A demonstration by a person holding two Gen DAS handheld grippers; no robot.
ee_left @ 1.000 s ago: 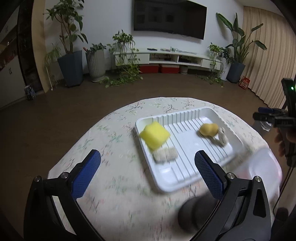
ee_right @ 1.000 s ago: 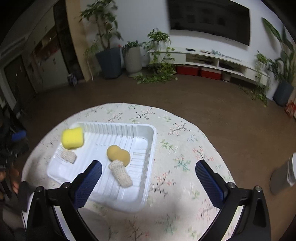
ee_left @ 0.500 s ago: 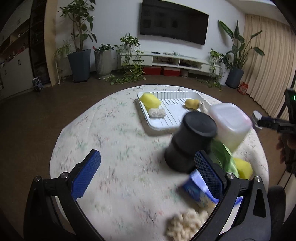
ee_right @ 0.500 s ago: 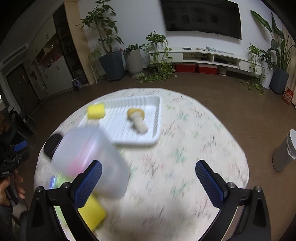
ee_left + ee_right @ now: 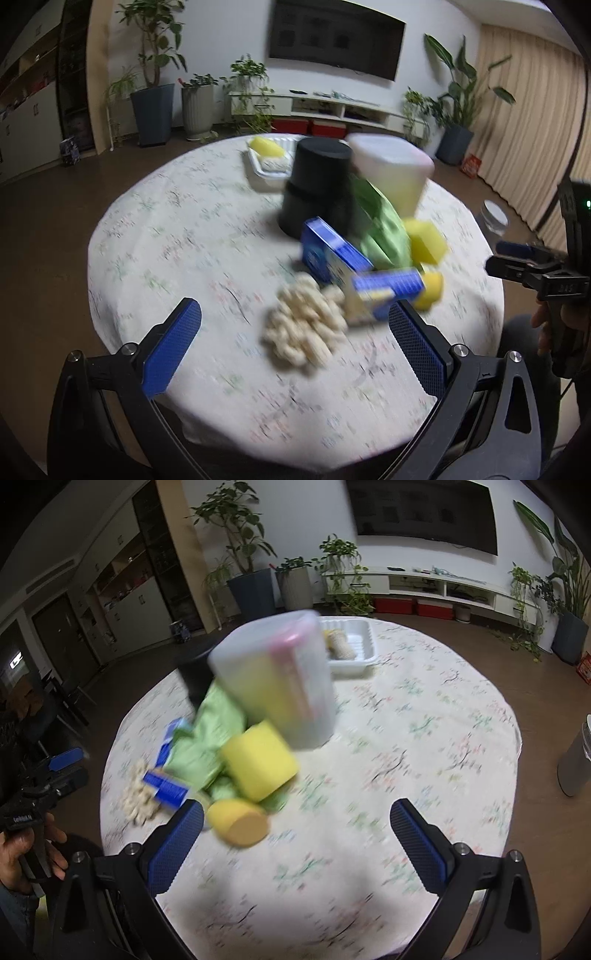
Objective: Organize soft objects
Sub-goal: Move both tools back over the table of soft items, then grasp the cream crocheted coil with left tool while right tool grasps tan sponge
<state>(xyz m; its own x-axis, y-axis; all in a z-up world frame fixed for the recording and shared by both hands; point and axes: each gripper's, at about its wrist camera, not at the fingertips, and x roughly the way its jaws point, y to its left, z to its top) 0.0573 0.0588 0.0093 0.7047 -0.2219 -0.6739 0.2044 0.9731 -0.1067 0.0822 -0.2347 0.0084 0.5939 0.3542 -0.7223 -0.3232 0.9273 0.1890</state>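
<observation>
Both grippers pulled back from the tray (image 5: 258, 168) at the surface's far edge; pile near the front edge now in view. Left gripper (image 5: 295, 347) and right gripper (image 5: 295, 834) jaws open, empty — likely next pick: yellow sponge (image 5: 258, 762).

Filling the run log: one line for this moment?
left claw: open, empty | right claw: open, empty | yellow sponge: loose on table | tray: far side

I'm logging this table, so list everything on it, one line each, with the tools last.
tray: 1, white, far side of table
sponge in tray: 1, yellow
black container: 1, mid table
clear tub: 1, beside the black container
green bag: 1, in the pile
blue boxes: 2, in the pile
yellow sponge block: 1, in the pile
cream knobbly lump: 1, near side of pile
left tool: open, empty
right tool: open, empty
</observation>
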